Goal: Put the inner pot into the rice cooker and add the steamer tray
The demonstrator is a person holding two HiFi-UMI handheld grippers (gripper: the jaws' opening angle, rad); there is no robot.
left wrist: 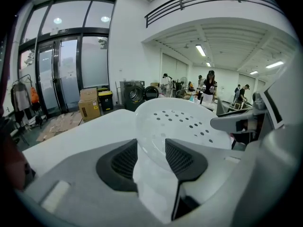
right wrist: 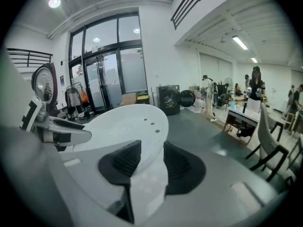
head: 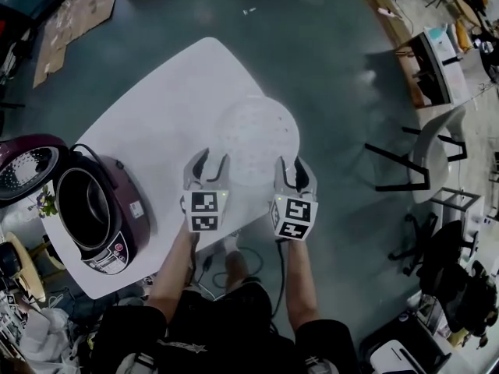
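Observation:
A white perforated steamer tray (head: 257, 139) hangs over the white table (head: 164, 100), gripped at its near rim from both sides. My left gripper (head: 209, 160) is shut on the tray's left near edge, and the rim (left wrist: 180, 122) runs between its dark pads (left wrist: 182, 157). My right gripper (head: 295, 166) is shut on the right near edge, where the tray (right wrist: 128, 122) passes between its pads (right wrist: 125, 162). The purple rice cooker (head: 117, 224) stands at the table's left end with its lid (head: 27, 166) raised. The dark inner pot (head: 82, 207) sits inside it.
The cooker's power cord (head: 93, 153) loops behind it on the table. White chairs (head: 425, 158) stand on the grey floor to the right, with a desk (head: 433, 65) beyond. Flattened cardboard (head: 74, 14) lies on the floor at upper left.

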